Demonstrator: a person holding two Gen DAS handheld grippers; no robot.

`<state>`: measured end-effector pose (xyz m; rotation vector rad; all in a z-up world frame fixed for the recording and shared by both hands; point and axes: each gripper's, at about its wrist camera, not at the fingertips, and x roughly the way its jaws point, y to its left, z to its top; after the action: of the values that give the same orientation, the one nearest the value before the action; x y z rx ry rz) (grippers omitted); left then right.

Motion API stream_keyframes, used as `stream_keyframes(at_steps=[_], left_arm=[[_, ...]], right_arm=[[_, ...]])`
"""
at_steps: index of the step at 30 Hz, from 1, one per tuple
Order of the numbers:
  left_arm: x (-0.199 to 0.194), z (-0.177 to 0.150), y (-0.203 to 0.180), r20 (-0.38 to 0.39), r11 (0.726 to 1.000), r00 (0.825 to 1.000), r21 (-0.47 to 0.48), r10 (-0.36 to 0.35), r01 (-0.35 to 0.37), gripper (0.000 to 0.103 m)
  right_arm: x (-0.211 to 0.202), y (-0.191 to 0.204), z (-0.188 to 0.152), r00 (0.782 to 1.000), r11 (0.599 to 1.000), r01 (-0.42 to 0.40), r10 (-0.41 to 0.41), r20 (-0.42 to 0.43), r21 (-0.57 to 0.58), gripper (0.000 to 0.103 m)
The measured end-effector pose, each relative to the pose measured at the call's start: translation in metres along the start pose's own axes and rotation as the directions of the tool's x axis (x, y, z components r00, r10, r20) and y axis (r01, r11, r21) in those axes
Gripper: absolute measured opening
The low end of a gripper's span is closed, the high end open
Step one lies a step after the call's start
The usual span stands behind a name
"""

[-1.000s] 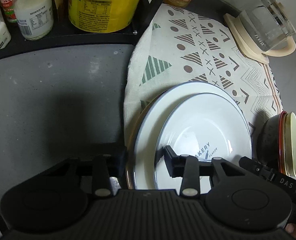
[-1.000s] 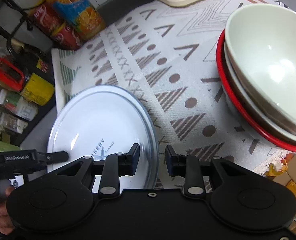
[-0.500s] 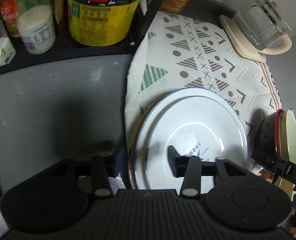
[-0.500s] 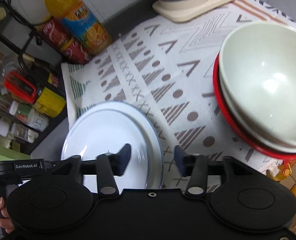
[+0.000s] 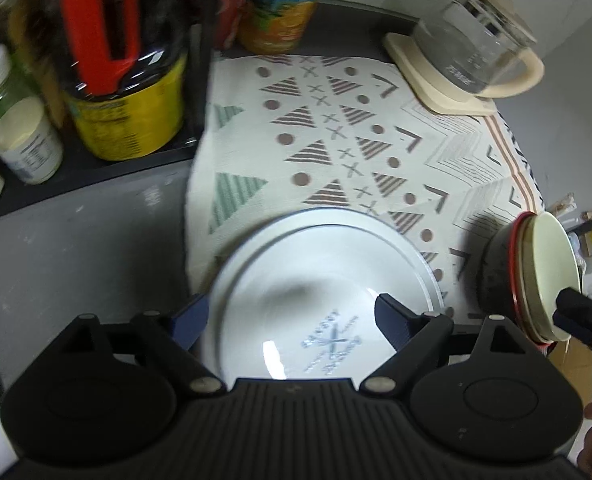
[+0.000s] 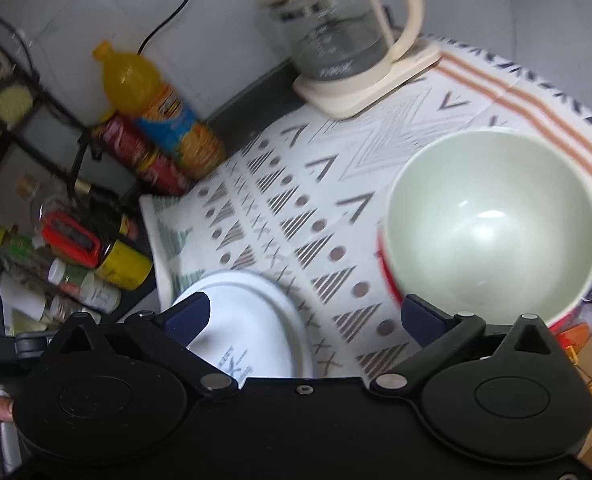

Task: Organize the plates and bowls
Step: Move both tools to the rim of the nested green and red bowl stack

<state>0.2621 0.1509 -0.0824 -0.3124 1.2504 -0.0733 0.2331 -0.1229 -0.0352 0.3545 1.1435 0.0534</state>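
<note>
A stack of white plates [image 5: 324,280] lies on the patterned cloth [image 5: 336,140]; the top one carries blue lettering. My left gripper [image 5: 291,320] hangs above the stack's near side, its jaws opening wide, nothing pressed between them. In the right wrist view the same plates [image 6: 251,320] sit low left. A cream bowl [image 6: 492,232] nests in a red-rimmed bowl [image 6: 388,280] on the right. My right gripper [image 6: 304,316] hovers over the cloth between plates and bowls, jaws opening, nothing in them. The bowl stack [image 5: 536,276] also shows at the left view's right edge.
A glass kettle [image 6: 336,32] on a cream base stands at the cloth's far corner. An orange drink bottle [image 6: 159,108], red cans and a black rack of jars and sauce bottles [image 5: 107,80] line the left. Grey counter [image 5: 75,248] lies left of the cloth.
Both grippers have let go of the top plate, opened wide and risen; the plate now lies flat on the stack. The view over the cloth has widened.
</note>
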Motion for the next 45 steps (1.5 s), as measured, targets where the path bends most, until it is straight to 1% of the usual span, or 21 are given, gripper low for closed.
stream_keyframes(at_steps=[6, 11, 17, 23, 27, 30, 31, 34, 36, 38, 39, 40, 41, 42, 43, 45], left_arm=[[0.003, 0.004, -0.033, 0.002, 0.998, 1.0, 0.053, -0.015, 0.015, 0.089], [0.007, 0.009, -0.062, -0.001, 0.996, 0.999, 0.085, -0.037, 0.037, 0.089], [0.016, 0.014, -0.098, -0.007, 0.991, 0.998, 0.115, -0.067, 0.067, 0.089], [0.03, 0.017, -0.133, -0.018, 0.987, 0.996, 0.133, -0.087, 0.089, 0.089], [0.046, 0.019, -0.155, -0.038, 0.985, 0.995, 0.145, -0.088, 0.093, 0.088], [0.059, 0.021, -0.169, -0.055, 0.986, 0.995, 0.142, -0.086, 0.093, 0.088], [0.062, 0.021, -0.172, -0.053, 0.986, 0.994, 0.135, -0.095, 0.101, 0.088], [0.075, 0.021, -0.185, -0.073, 0.99, 0.994, 0.115, -0.076, 0.084, 0.086], [0.082, 0.02, -0.191, -0.076, 0.991, 0.994, 0.101, -0.075, 0.083, 0.085], [0.086, 0.018, -0.198, -0.072, 0.993, 0.995, 0.095, -0.066, 0.073, 0.084], [0.088, 0.017, -0.2, -0.073, 0.994, 0.996, 0.085, -0.06, 0.066, 0.082], [0.091, 0.017, -0.202, -0.075, 0.996, 0.996, 0.067, -0.054, 0.059, 0.077], [0.094, 0.016, -0.203, -0.078, 0.997, 0.996, 0.049, -0.05, 0.054, 0.075], [0.097, 0.015, -0.204, -0.082, 0.998, 0.996, 0.032, -0.045, 0.048, 0.07], [0.1, 0.014, -0.205, -0.086, 0.999, 0.996, 0.015, -0.039, 0.041, 0.065], [0.104, 0.011, -0.206, -0.085, 0.999, 0.996, -0.02, -0.033, 0.031, 0.063]], right_arm=[[-0.023, -0.026, 0.009, 0.998, 0.999, 0.016, -0.019, 0.059, 0.051, 0.103], [-0.033, -0.049, 0.013, 0.996, 0.996, 0.042, -0.047, 0.076, 0.075, 0.103], [-0.038, -0.076, 0.021, 0.994, 0.992, 0.082, -0.088, 0.064, 0.091, 0.103], [-0.043, -0.101, 0.034, 0.985, 0.985, 0.146, -0.153, 0.073, 0.092, 0.102], [-0.039, -0.124, 0.042, 0.985, 0.982, 0.16, -0.166, 0.054, 0.096, 0.102], [-0.028, -0.138, 0.047, 0.986, 0.983, 0.165, -0.167, 0.02, 0.081, 0.102], [-0.025, -0.142, 0.048, 0.986, 0.983, 0.166, -0.167, 0.006, 0.075, 0.101], [-0.01, -0.155, 0.053, 0.988, 0.987, 0.15, -0.147, -0.048, 0.056, 0.095], [0.0, -0.162, 0.056, 0.987, 0.99, 0.135, -0.13, -0.092, 0.041, 0.084], [0.008, -0.167, 0.06, 0.986, 0.993, 0.113, -0.109, -0.129, 0.022, 0.079], [0.011, -0.17, 0.062, 0.985, 0.995, 0.1, -0.098, -0.142, 0.01, 0.077], [0.014, -0.172, 0.064, 0.984, 0.996, 0.091, -0.09, -0.155, -0.004, 0.075], [0.017, -0.174, 0.067, 0.982, 0.997, 0.08, -0.082, -0.17, -0.018, 0.07], [0.021, -0.176, 0.069, 0.979, 0.997, 0.067, -0.071, -0.189, -0.028, 0.066], [0.025, -0.178, 0.071, 0.977, 0.998, 0.053, -0.06, -0.207, -0.037, 0.064], [0.032, -0.181, 0.074, 0.97, 0.998, 0.028, -0.041, -0.24, -0.057, 0.058]])
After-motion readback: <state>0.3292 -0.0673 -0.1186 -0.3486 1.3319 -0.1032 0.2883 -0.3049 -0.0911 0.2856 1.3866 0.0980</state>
